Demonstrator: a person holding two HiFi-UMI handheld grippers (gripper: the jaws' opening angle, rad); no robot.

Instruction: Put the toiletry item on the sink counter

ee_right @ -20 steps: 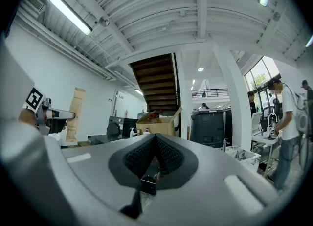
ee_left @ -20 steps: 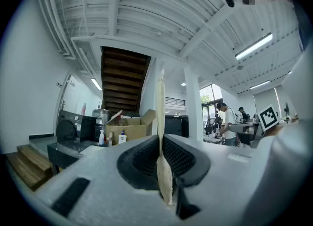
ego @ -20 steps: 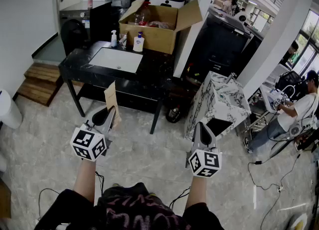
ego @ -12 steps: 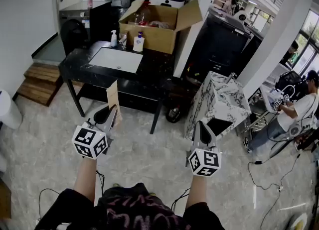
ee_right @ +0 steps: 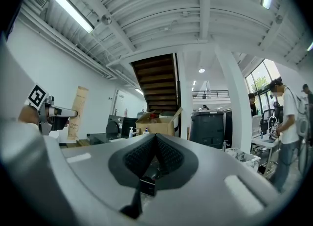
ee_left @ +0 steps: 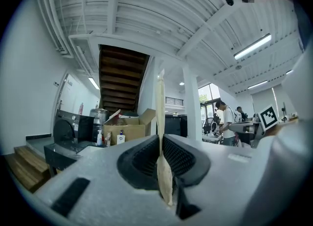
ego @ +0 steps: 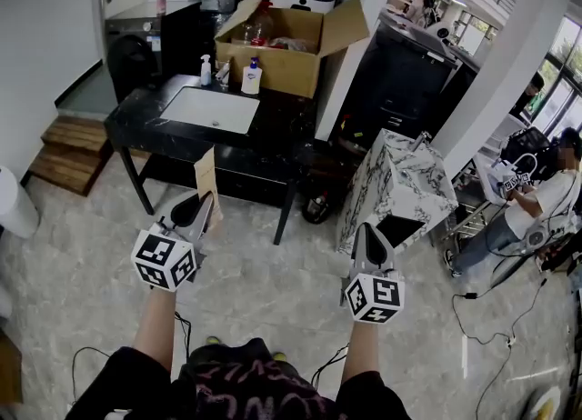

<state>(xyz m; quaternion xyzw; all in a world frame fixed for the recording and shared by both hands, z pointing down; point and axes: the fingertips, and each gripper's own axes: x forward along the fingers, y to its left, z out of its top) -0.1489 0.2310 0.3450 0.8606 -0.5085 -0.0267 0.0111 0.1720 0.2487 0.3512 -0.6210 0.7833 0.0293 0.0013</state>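
A flat tan paper packet (ego: 206, 180) stands upright in my left gripper (ego: 202, 205), whose jaws are shut on its lower end. In the left gripper view the packet (ee_left: 160, 117) rises edge-on between the pads. The black sink counter (ego: 284, 125) with its white basin (ego: 211, 109) stands ahead, past the left gripper. Two pump bottles (ego: 250, 75) stand at its back edge. My right gripper (ego: 368, 238) hovers over the floor to the right, shut with nothing in it. In the right gripper view the dark pads (ee_right: 154, 142) meet, and the packet (ee_right: 77, 112) shows at the left.
An open cardboard box (ego: 284, 50) stands behind the counter, and a dark washing machine (ego: 136, 41) behind its left end. A marble-patterned cabinet (ego: 400, 182) is ahead on the right, wooden steps (ego: 65, 150) on the left. A person (ego: 546, 205) sits far right. Cables lie on the floor.
The left gripper with the packet has edged slightly forward. The head view has shifted a little, so the counter sits a bit further left. The right gripper has held still.
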